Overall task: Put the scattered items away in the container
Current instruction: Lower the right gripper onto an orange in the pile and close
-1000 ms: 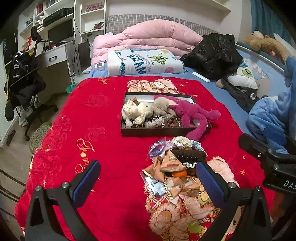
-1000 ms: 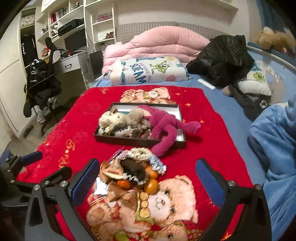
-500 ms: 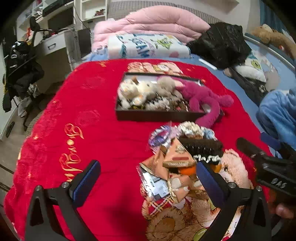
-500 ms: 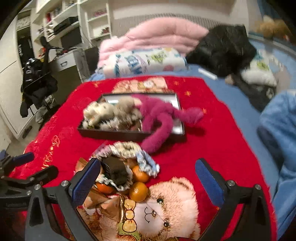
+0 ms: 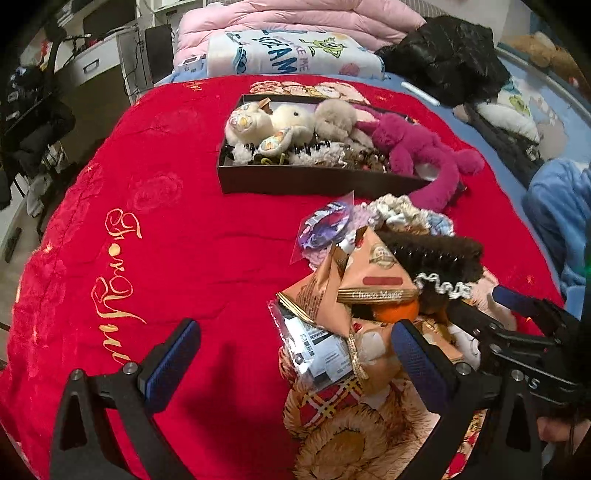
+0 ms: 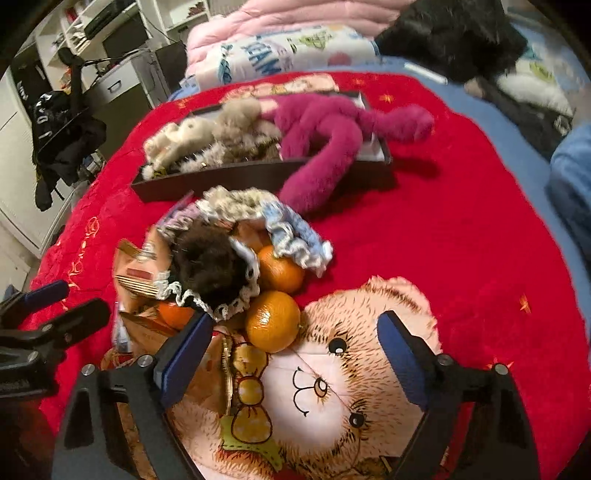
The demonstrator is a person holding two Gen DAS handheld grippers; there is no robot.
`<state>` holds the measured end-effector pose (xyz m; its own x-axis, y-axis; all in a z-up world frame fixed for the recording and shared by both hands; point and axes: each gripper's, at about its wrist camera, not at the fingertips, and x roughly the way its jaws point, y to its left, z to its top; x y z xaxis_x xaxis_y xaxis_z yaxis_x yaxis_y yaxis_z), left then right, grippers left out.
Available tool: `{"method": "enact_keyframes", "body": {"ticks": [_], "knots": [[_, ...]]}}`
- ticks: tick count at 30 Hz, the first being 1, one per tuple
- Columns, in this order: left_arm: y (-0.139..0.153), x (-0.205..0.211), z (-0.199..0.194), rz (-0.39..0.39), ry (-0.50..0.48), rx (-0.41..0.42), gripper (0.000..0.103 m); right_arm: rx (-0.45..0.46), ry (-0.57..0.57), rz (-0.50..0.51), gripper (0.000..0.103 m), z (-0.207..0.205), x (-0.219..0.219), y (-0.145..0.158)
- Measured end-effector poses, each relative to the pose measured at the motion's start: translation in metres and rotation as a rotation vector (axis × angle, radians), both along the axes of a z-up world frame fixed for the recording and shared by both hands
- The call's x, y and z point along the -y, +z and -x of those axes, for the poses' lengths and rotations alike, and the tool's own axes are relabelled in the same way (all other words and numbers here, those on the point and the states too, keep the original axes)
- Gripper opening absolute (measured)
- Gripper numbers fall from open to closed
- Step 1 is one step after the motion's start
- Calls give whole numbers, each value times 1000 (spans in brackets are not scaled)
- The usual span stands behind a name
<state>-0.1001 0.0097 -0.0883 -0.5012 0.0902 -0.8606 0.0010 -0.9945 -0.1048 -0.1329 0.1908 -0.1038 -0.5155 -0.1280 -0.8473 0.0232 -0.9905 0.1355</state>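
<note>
A dark shallow box [image 5: 314,181] on the red blanket holds plush toys; a magenta plush [image 5: 424,155] hangs over its right end. In front lies a pile: triangular Choco snack packs [image 5: 373,277], a silver packet [image 5: 317,350], a black hair claw with lace [image 5: 436,254], scrunchies [image 5: 399,214], tangerines [image 6: 273,321]. My left gripper [image 5: 295,354] is open, low over the pile's left edge. My right gripper [image 6: 291,354] is open, close above the front tangerine; it also shows in the left wrist view [image 5: 524,325]. The box [image 6: 229,177] lies beyond.
The red blanket [image 5: 147,221] covers the bed, with a bear print [image 6: 332,376] under the pile. Pink duvet [image 5: 295,18], printed pillow [image 5: 295,55], and black jacket [image 5: 443,59] lie behind the box. A desk and chair [image 5: 37,110] stand left of the bed.
Both grippers have moved forward and down toward the pile, which now looks much larger. Both stay open.
</note>
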Motion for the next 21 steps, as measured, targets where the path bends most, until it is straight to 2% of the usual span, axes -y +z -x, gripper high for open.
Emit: {"method": "enact_keyframes", "body": {"ticks": [4,10,15,18,21], "knots": [[1,-7,-4,18,-28,-5,103,51,1,12,76,7,1,-17],[3,-14,-7,38,-57,-4,103,56,12,44,73,8,0,-22],[7,-15,-9,47,-62,-17,103,62,24,77,73,11,0,-25],[8,-16,-9,48,-66,-21,103,59,41,109,77,14,1,-30],[8,-17,-9,65,-69,-20,103,50,52,89,76,15,6,-32]]}}
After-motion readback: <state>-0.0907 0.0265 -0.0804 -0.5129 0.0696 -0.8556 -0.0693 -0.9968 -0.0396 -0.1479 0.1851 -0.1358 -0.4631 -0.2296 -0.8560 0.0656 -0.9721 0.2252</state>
